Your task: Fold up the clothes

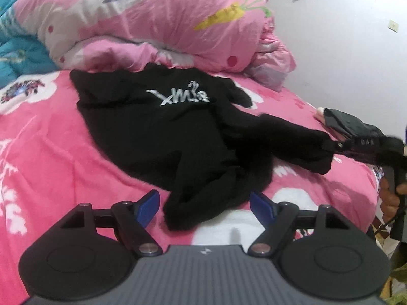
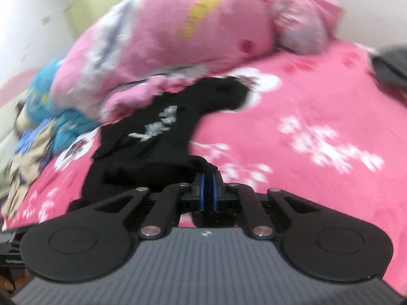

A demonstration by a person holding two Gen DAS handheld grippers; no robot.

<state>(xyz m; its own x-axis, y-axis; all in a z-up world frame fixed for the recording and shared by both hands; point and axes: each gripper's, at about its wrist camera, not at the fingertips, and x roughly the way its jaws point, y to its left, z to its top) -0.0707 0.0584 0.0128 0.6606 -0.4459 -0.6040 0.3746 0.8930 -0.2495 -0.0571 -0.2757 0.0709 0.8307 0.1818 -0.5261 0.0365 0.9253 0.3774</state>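
Observation:
A black sweater with white lettering lies spread on the pink flowered bed sheet. My left gripper is open above its near end, and a fold of black cloth lies between the blue pads without touching them. At the right, one sleeve is stretched out toward my right gripper, which is clamped on its tip. The right wrist view shows my right gripper shut on the edge of the black sweater.
A bundled pink quilt and a blue quilt fill the far side of the bed. A dark grey item lies at the right. Crumpled clothes sit at the left edge. A hand holds the right gripper.

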